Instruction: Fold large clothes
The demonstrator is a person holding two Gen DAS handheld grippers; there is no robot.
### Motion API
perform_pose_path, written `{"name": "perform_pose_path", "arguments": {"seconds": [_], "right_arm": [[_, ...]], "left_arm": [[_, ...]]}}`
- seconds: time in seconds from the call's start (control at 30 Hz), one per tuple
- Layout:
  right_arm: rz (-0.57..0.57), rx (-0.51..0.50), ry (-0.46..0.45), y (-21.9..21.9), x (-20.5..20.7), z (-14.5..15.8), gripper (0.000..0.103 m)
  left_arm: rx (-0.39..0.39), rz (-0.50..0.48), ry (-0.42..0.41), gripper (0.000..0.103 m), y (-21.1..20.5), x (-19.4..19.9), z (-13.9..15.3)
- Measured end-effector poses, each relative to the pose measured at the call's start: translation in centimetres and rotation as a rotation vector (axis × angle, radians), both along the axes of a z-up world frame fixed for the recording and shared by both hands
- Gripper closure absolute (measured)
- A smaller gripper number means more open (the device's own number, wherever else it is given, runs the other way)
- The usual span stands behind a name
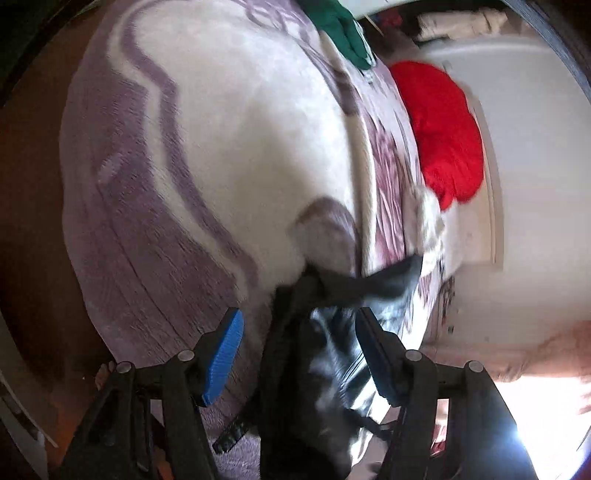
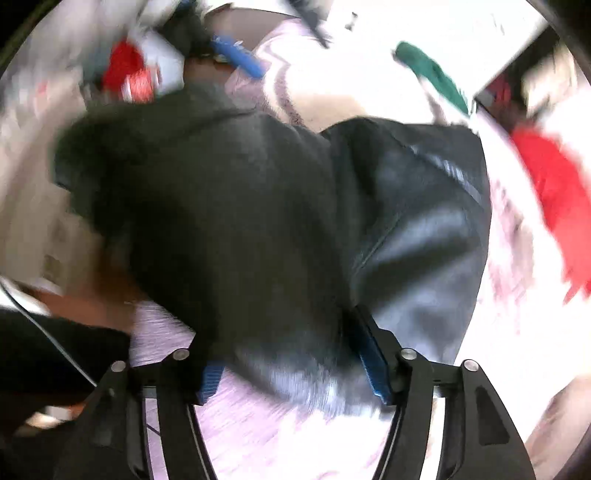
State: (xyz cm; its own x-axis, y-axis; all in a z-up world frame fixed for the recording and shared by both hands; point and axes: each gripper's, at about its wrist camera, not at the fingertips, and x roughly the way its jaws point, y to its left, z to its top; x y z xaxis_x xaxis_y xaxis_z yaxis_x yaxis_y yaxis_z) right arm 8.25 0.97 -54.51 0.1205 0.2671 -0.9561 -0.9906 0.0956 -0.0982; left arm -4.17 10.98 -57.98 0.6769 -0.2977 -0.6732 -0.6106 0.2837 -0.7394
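Black glossy leather-like jacket [image 2: 258,206] lies on lilac-and-cream patterned bed blanket [image 1: 184,147], ready for folding. Left gripper [image 1: 299,354] jaws spread, straddling jacket; right gripper [image 2: 288,362] jaws spread over hem, not pinching.

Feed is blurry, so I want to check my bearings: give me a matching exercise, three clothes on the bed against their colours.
Things:
1. jacket lying between the right gripper's fingers
2. bundle at the blanket's edge
3. garment at the far end of the bed

Colours:
A. green
B. black
C. red

Pairs: 1-B, 2-C, 3-A
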Motion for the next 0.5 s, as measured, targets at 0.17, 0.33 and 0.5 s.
{"name": "perform_pose_path", "arguments": {"seconds": [0.17,0.33,0.5], "right_arm": [[-0.341,0.022,0.455,-8.6,5.5,2.4,0.034],[-0.687,0.137,0.607,-9.8,16.1,3.4,0.034],[-0.766,0.059,0.602,-2.0,20.8,-2.4,0.088]], "left_arm": [[-0.058,-0.181,0.063,0.043,-3.8,2.1,-3.1],[0.054,-0.296,0.144,0.075,-8.8,0.3,-4.7],[-0.036,-0.218,0.173,0.077,-10.1,-3.4,-7.0]]}}
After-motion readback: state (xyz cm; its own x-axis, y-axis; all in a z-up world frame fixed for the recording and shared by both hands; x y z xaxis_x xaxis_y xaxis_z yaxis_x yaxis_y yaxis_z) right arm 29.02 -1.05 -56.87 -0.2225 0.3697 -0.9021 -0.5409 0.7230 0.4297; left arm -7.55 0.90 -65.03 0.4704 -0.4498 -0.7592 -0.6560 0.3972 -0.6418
